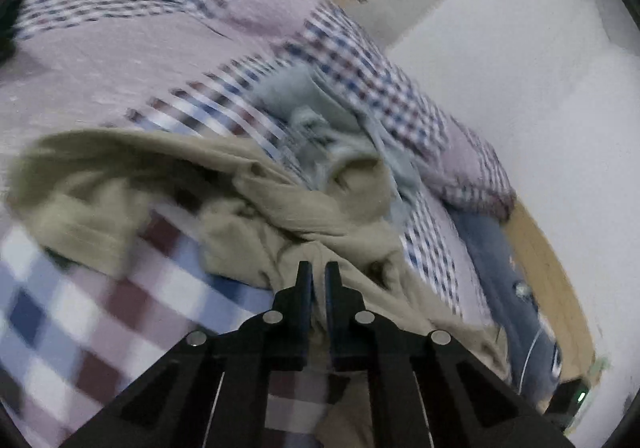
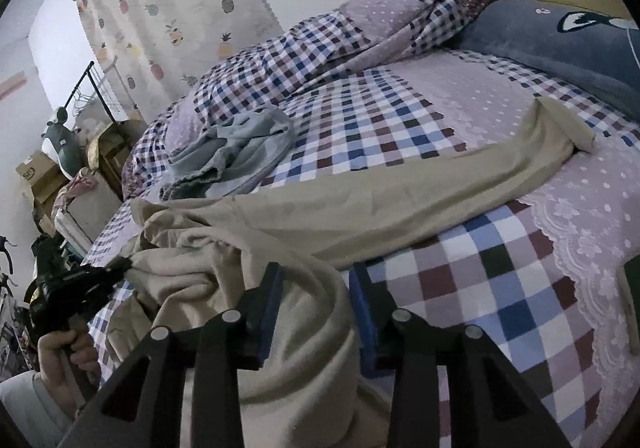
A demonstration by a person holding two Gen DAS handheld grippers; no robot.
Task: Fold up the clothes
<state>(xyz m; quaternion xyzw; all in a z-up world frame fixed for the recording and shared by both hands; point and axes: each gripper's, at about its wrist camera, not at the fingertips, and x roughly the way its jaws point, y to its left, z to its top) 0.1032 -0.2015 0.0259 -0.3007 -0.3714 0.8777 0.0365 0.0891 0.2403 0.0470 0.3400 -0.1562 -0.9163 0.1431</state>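
Beige garment [image 2: 360,204]: spread crumpled over the checked bedspread [image 2: 500,288], one sleeve stretched toward the blue pillow [image 2: 560,36].

Left gripper [image 1: 318,268]: jaws nearly closed, a fold pinched, apparently to lift an edge.

Right gripper [image 2: 314,276]: jaws held wide, cloth between them, not clamped.

Grey-blue garment [image 2: 236,152]: heaped beyond.

Left view is blurred; garment type cannot be told.

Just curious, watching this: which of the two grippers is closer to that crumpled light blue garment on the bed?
Left, probably. The left gripper, clamped on the beige garment, sits on the blue garment's side. The right gripper, open over beige cloth, is farther out.
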